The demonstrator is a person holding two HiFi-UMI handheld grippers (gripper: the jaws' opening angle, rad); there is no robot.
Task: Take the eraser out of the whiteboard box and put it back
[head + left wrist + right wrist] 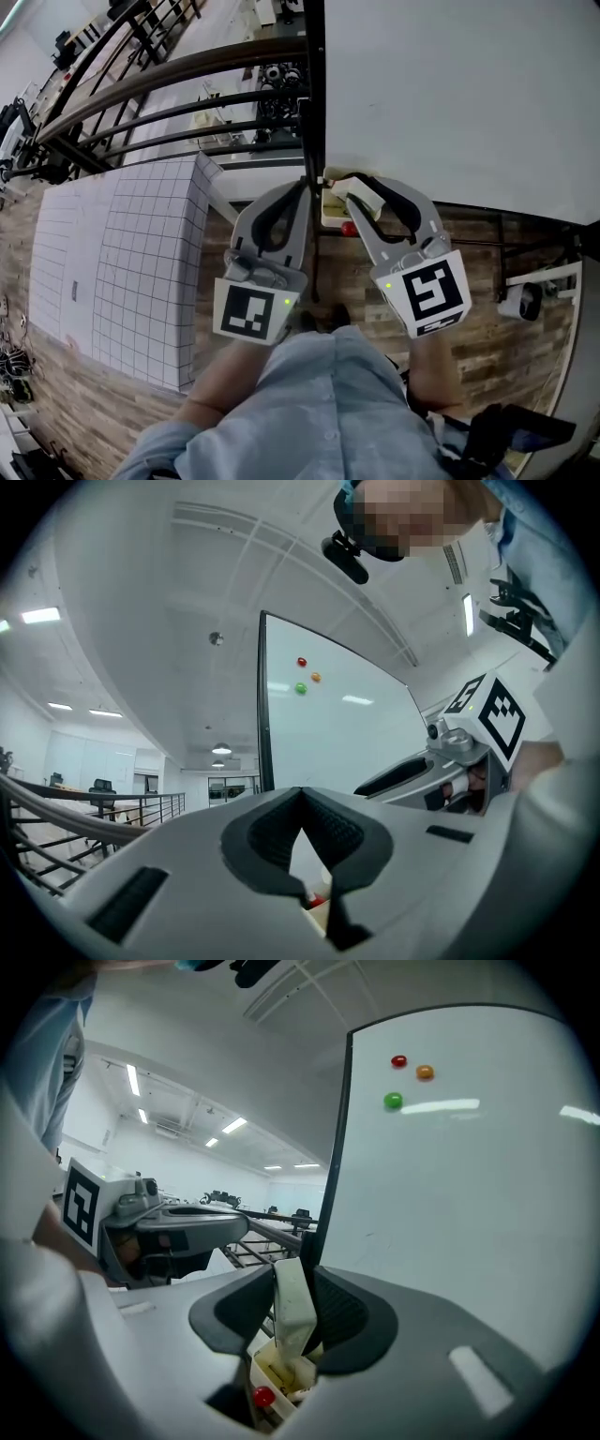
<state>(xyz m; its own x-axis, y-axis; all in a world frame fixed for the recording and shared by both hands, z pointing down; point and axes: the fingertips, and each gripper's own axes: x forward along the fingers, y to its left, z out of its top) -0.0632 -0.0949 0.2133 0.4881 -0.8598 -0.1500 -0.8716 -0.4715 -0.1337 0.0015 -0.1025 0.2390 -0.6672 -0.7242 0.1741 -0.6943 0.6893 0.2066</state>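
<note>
The eraser (292, 1312) is pinched tight in the right gripper's (298, 1271) jaws and is held upright just over the whiteboard box (260, 1363), which is set by the black side edge (333, 1147) of the whiteboard (469, 1204). The left gripper (300, 794) is closed with nothing in it, right beside the other one, close to that edge. Open room is seen past the edge, out to the railing (169, 82).

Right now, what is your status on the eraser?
Left tool shut, empty. Right tool shut on eraser, held over whiteboard box. Nothing blocks the box.
</note>
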